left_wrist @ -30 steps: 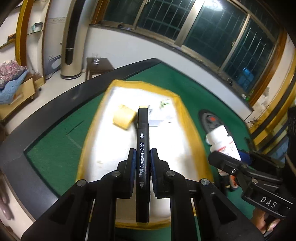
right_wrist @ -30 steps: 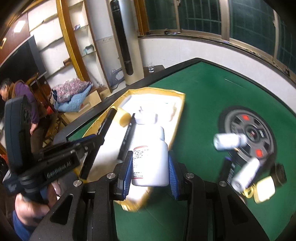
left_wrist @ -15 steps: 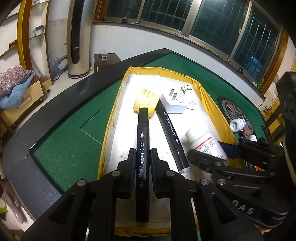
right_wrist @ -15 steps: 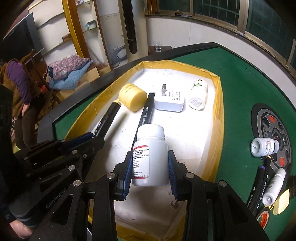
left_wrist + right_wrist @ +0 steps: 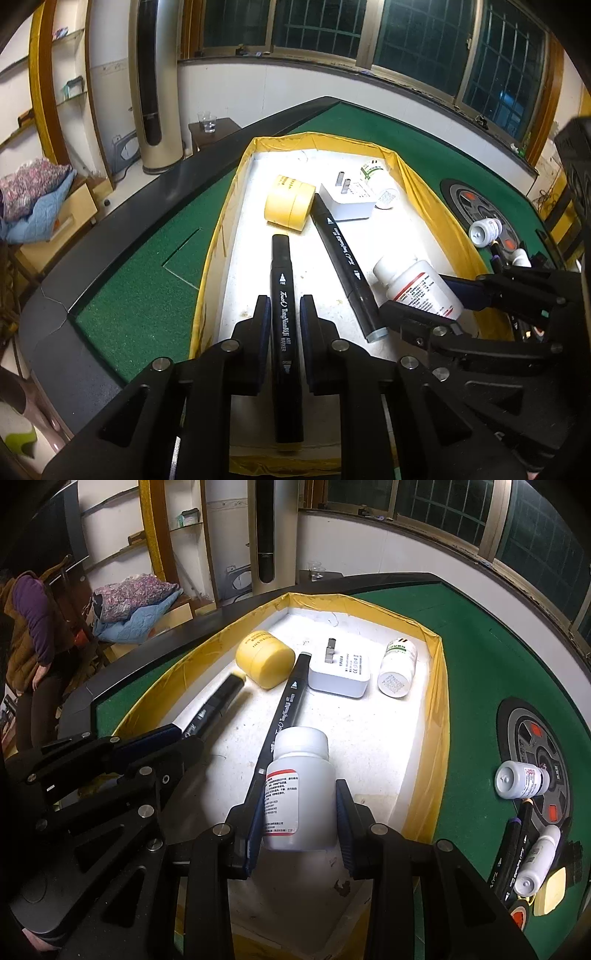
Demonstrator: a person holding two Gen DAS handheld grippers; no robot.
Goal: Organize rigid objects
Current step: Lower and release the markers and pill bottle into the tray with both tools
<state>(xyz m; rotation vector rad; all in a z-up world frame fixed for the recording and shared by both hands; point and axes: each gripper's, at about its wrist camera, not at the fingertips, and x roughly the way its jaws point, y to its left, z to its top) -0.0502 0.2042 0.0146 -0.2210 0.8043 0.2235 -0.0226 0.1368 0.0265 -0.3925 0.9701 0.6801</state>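
While both tools hang over the yellow-walled tray (image 5: pixel 436 184) on the green counter (image 5: pixel 140 306), the left tool (image 5: pixel 284 314) grips a black marker (image 5: pixel 282 295) lengthwise between narrow jaws, its cap pointing toward the yellow jar (image 5: pixel 290 203) lying at the tray's far end. On the right, the right tool (image 5: pixel 299 812) clamps a white pill bottle (image 5: pixel 301 790) by its sides, cap forward, low over the tray's white floor. A second black marker (image 5: pixel 284 709) lies in the tray between the two tools, beside a white plug adapter (image 5: pixel 341 674) and a small green-labelled bottle (image 5: pixel 399 664). Outside the tray, on the counter, a small white bottle (image 5: pixel 521 779) lies near more markers
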